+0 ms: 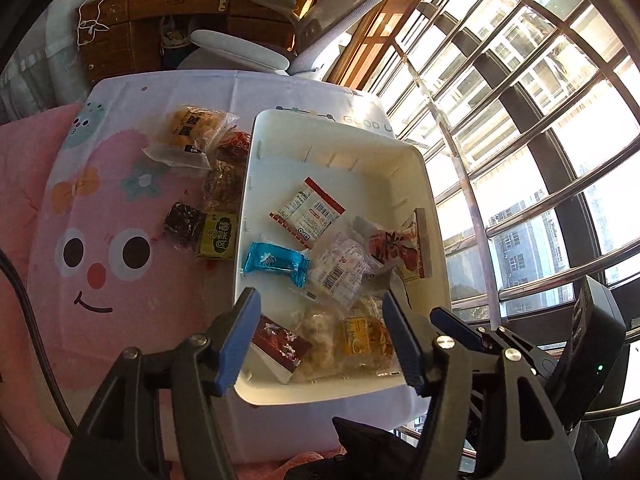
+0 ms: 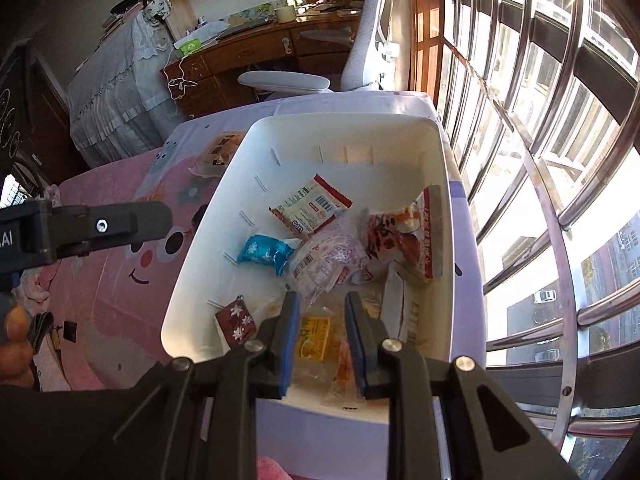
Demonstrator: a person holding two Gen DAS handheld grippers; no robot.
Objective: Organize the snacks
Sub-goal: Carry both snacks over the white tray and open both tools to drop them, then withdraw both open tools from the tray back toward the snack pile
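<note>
A white bin point(image 1: 248, 184) point(image 2: 200, 240) stands on the cartoon tablecloth and holds several snack packets, among them a blue one point(image 1: 276, 262) point(image 2: 264, 254) and a red-and-white one point(image 1: 308, 212) point(image 2: 310, 204). My left gripper point(image 1: 320, 340) hangs open over the bin's near end, above a dark red packet point(image 1: 282, 340) point(image 2: 236, 322), with nothing between its pads. My right gripper point(image 2: 323, 340) is shut on a clear packet with a yellow label point(image 2: 316, 336) point(image 1: 360, 340), just above the bin's near rim. Several packets lie loose on the cloth left of the bin, such as a green one point(image 1: 218, 234).
A barred window point(image 1: 520, 140) runs close along the bin's right side. Behind the table stand a grey office chair point(image 2: 360, 52) and a wooden desk point(image 2: 248, 52). The pink cartoon cloth point(image 1: 100, 248) spreads left of the bin. A hand point(image 2: 16, 332) shows at the far left.
</note>
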